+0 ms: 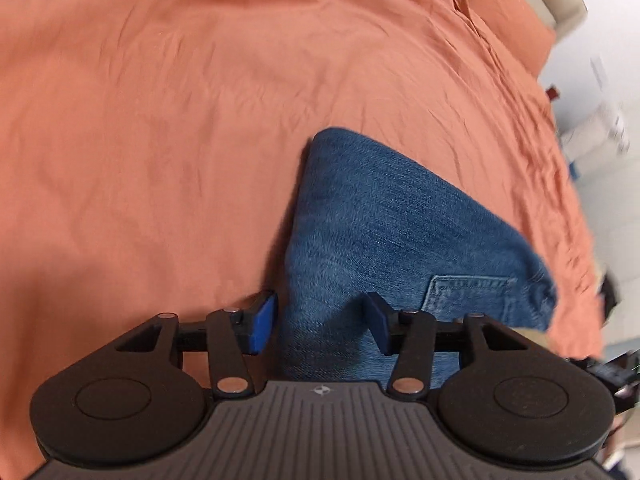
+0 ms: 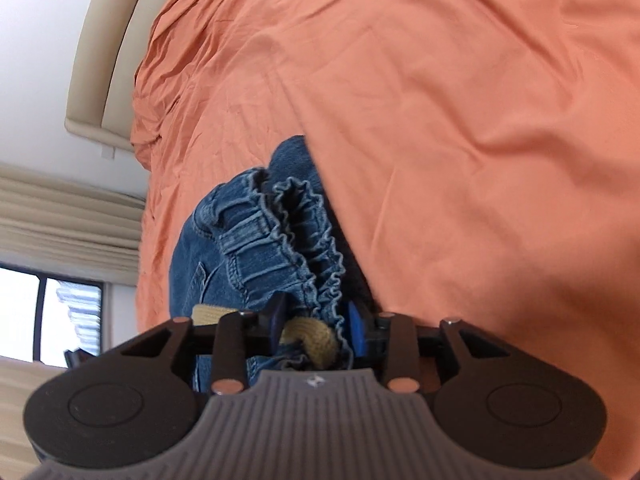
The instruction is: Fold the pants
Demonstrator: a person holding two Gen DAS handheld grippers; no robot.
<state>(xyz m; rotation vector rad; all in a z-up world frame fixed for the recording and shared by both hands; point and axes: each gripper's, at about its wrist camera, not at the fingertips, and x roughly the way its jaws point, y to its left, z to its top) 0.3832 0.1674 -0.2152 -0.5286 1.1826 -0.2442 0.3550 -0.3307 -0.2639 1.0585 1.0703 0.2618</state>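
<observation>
With the pants folded near my bed's right edge, my left gripper gapes empty, my right gripper slackens round the waistband; next, a smoothing press.

Ahead of your left gripper, with its blue pads, lie blue denim pants on a plain orange sheet. Between your right gripper's pads you see a tan drawstring and gathered blue waistband.
</observation>
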